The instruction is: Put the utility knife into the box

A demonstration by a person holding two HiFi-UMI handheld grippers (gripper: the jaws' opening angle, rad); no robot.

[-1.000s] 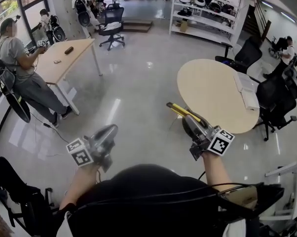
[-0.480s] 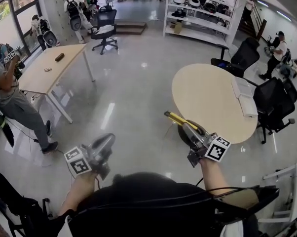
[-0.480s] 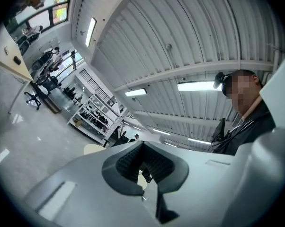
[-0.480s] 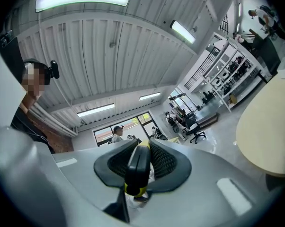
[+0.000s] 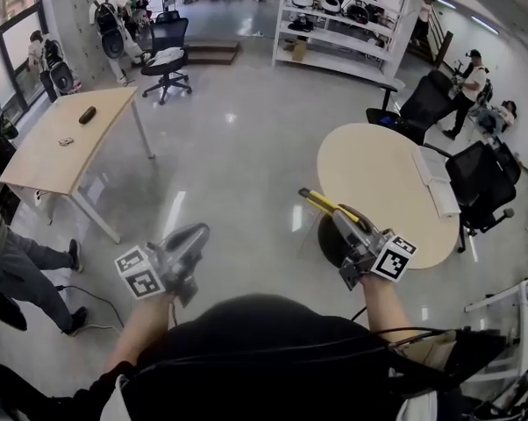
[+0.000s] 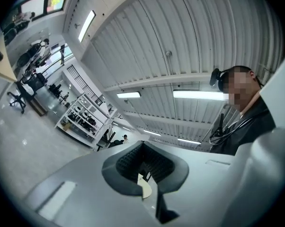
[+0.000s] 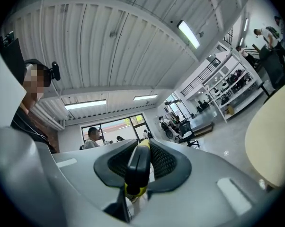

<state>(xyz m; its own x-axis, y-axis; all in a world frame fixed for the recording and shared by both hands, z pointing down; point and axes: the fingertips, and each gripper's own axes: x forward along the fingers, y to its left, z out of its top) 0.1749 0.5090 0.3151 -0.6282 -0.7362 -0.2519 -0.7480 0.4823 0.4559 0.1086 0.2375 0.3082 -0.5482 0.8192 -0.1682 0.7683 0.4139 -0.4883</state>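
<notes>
My right gripper [image 5: 336,213] is shut on a yellow and black utility knife [image 5: 321,202], whose free end sticks out up and to the left past the fingertips. In the right gripper view the knife [image 7: 138,167] lies clamped between the ribbed pads of the right gripper [image 7: 140,161]. My left gripper [image 5: 196,234] is held out over the floor, shut with nothing in it; in its own view the left gripper [image 6: 145,168] points up toward the ceiling. A white open box [image 5: 437,175] lies on the right side of the round table [image 5: 378,178], ahead and to the right of the knife.
Black office chairs [image 5: 483,182] stand round the far side of the round table. A rectangular wooden table [image 5: 62,147] is at the left, with a person [image 5: 10,261] beside it. Shelving [image 5: 334,24] and other people are at the back. Shiny floor lies between me and both tables.
The view has swung and moved forward across the floor. The person at the left has slid toward the frame's edge. Both grippers keep their pose, and the knife stays gripped.
</notes>
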